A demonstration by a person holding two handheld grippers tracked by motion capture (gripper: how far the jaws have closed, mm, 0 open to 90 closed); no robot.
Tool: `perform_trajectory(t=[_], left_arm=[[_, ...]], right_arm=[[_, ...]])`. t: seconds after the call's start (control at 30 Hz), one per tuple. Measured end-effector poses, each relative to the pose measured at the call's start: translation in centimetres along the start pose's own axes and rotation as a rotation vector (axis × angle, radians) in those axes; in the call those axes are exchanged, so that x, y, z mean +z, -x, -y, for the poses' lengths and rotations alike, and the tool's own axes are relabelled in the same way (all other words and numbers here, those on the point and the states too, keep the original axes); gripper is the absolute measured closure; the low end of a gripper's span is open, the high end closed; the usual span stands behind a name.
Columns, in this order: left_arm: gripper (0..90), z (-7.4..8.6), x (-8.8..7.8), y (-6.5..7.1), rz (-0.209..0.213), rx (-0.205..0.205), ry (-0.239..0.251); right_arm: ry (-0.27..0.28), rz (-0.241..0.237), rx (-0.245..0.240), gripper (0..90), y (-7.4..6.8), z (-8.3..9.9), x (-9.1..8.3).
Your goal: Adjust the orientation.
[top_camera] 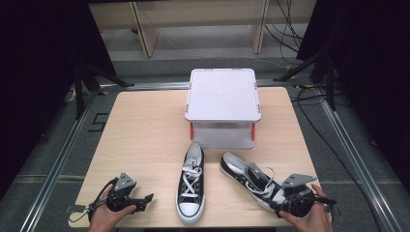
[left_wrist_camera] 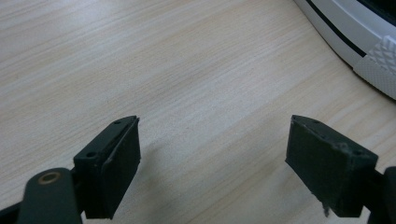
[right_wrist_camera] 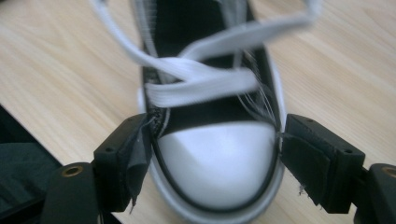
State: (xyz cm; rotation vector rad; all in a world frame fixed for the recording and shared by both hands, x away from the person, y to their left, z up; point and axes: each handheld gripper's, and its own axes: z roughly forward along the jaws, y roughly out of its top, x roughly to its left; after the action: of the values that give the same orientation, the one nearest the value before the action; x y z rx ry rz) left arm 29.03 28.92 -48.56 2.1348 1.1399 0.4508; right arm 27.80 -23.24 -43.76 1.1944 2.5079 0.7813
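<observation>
Two black canvas sneakers with white laces and white toe caps lie on the wooden table (top_camera: 145, 130). The left sneaker (top_camera: 190, 186) points its toe at the near edge. The right sneaker (top_camera: 249, 180) lies at an angle, its toe toward the near right. Its white toe cap (right_wrist_camera: 217, 163) sits between the jaws of my right gripper (right_wrist_camera: 215, 135) (top_camera: 279, 207), which stand wide, pads close beside the toe's sides without squeezing it. My left gripper (left_wrist_camera: 212, 135) (top_camera: 142, 203) hangs open over bare wood at the near left, with the left sneaker's toe rim (left_wrist_camera: 364, 42) just beyond it.
A pale grey lidded box (top_camera: 222, 94) with orange clips stands at the back middle of the table, just behind the sneakers' heels. Black stands and cables line the floor on both sides. The near table edge lies right under both hands.
</observation>
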Motion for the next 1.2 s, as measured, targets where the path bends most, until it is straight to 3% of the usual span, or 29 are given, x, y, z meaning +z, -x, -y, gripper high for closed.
perform_trajectory(t=[0.03, 0.07, 0.1, 0.2, 0.27, 0.3, 0.33, 0.37, 0.47, 0.5, 0.53, 0.57, 0.6, 0.63, 0.77, 0.8, 0.83, 0.87, 0.93, 0.97, 1.03, 1.07, 1.13, 1.17, 1.2], left_arm=[[17.4, 0.0, 0.1, 0.0, 0.003, -0.007, -0.002], [17.4, 0.0, 0.1, 0.1, 0.001, -0.01, -0.003], [17.4, 0.1, 0.1, 0.1, 0.002, -0.01, -0.004], [17.3, 0.0, 0.0, -0.1, 0.0, 0.0, -0.01], [17.4, 0.0, 0.0, 0.0, 0.007, -0.004, -0.018], [17.4, 0.0, 0.0, 0.0, 0.007, 0.007, -0.02], [17.4, 0.0, -0.1, -0.1, 0.013, 0.022, -0.029], [17.4, 0.0, -0.1, -0.1, 0.014, 0.023, -0.029], [17.4, 0.0, -0.1, -0.2, 0.02, 0.023, -0.035], [17.4, 0.0, -0.1, -0.2, 0.02, 0.023, -0.035], [17.4, 0.0, 0.1, 0.1, 0.006, -0.014, -0.019], [17.4, 0.0, 0.1, -0.1, 0.003, 0.006, -0.019], [17.4, 0.0, 0.1, 0.1, 0.006, -0.016, -0.017], [17.4, 0.0, 0.0, 0.0, 0.009, 0.002, -0.021], [17.4, 0.0, 0.1, -0.1, -0.001, 0.004, -0.021], [17.4, 0.0, 0.1, 0.1, 0.002, -0.02, -0.018], [17.4, 0.0, 0.0, -0.1, 0.004, 0.003, -0.009], [17.4, 0.0, 0.0, 0.0, 0.003, -0.012, -0.013], [17.4, 0.0, 0.0, -0.1, 0.005, 0.01, -0.006], [17.4, 0.0, 0.1, -0.1, 0.004, 0.009, -0.006], [17.4, 0.1, -0.1, 0.1, 0.005, -0.006, -0.015], [17.4, 0.0, -0.1, 0.0, 0.005, 0.009, -0.01], [17.4, -0.1, -0.1, -0.1, 0.001, 0.009, -0.01], [17.4, -0.1, 0.0, -0.1, 0.004, 0.008, -0.003], [17.4, 0.0, 0.0, 0.0, -0.002, 0.001, -0.011]], right_arm=[[-0.002, 0.011, 0.031, 23.9, 0.8, 0.2, -0.1], [0.005, 0.018, 0.03, 24.7, 1.2, 0.3, -0.2], [-0.01, 0.029, 0.072, 25.6, 1.3, 0.4, -0.4], [-0.003, 0.081, 0.068, 25.9, 2.3, 0.4, -0.5], [0.0, 0.114, 0.09, 25.6, 2.8, 0.2, -0.4], [0.0, 0.122, 0.123, 25.1, 2.8, 0.1, -0.2], [0.013, 0.134, 0.084, 24.8, 3.3, 0.0, -0.1], [0.019, 0.138, 0.092, 24.8, 3.6, -0.3, 0.2], [0.035, 0.126, 0.112, 23.6, 4.3, -1.0, 0.9], [0.045, 0.118, 0.098, 23.1, 4.7, -1.3, 1.2], [0.059, 0.117, 0.081, 22.3, 5.2, -1.5, 1.5], [0.062, 0.108, 0.095, 21.6, 5.5, -1.8, 1.8], [0.083, 0.108, 0.064, 21.7, 6.0, -2.1, 2.3], [0.089, 0.093, 0.06, 22.4, 6.3, -2.5, 2.6], [0.102, 0.029, 0.132, 26.7, 7.0, -3.7, 3.7], [0.102, 0.029, 0.132, 26.7, 7.0, -3.7, 3.7], [0.111, 0.014, 0.118, 28.2, 7.4, -3.7, 3.6], [0.109, -0.021, 0.127, 28.2, 7.2, -3.5, 3.3], [0.117, -0.048, 0.145, 30.2, 6.4, -3.0, 2.1], [0.11, -0.043, 0.198, 31.3, 5.5, -2.7, 1.6], [0.102, -0.064, 0.171, 33.1, 5.0, -2.0, 0.9], [0.086, -0.081, 0.201, 32.7, 4.3, -1.6, 0.7], [0.069, -0.083, 0.136, 32.5, 3.6, -1.0, 0.9], [0.069, -0.083, 0.136, 32.5, 3.6, -1.0, 0.9], [0.031, -0.076, 0.126, 31.7, 2.3, -0.8, 1.4]])
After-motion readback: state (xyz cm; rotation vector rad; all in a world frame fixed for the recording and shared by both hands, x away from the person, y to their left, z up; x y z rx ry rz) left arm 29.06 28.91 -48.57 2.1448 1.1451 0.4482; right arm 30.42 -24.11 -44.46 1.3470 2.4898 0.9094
